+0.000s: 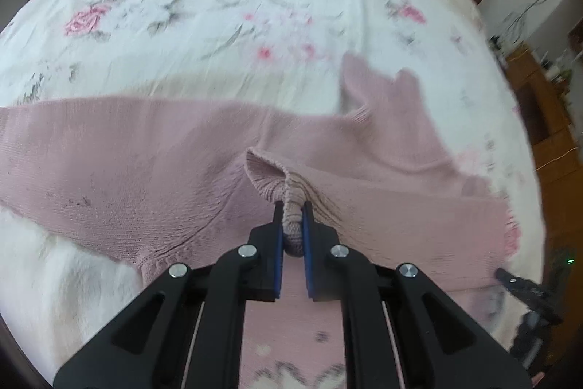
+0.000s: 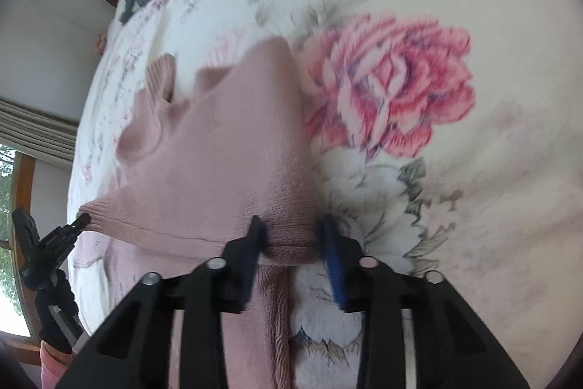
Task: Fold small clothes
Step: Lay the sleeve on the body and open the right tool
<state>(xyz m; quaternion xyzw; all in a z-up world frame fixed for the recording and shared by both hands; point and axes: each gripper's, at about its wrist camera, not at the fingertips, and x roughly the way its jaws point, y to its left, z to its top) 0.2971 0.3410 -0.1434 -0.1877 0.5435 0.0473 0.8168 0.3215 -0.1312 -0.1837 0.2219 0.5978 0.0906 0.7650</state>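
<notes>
On the bed [image 1: 182, 6], we pinch the soft, limp sweater [image 1: 145, 152]: left gripper [image 1: 292, 225] jaws clamp ribbed trim, right gripper [image 2: 291, 243] jaws spread astride its edge.

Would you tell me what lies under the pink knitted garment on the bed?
The pink knitted garment lies on a white floral bedspread, which shows all around it. Whatever is directly beneath the knit is covered. The left gripper pinches its ribbed edge.

Pink knit sweater [image 1: 153, 155]: ribbed hems, dark specks on one panel. Spread partly flat on floral bed sheet, ahead of the left claw [image 1: 292, 225], which pinches a bunched ribbed edge; another edge lies between the parted right claw [image 2: 291, 239] fingers.
</notes>
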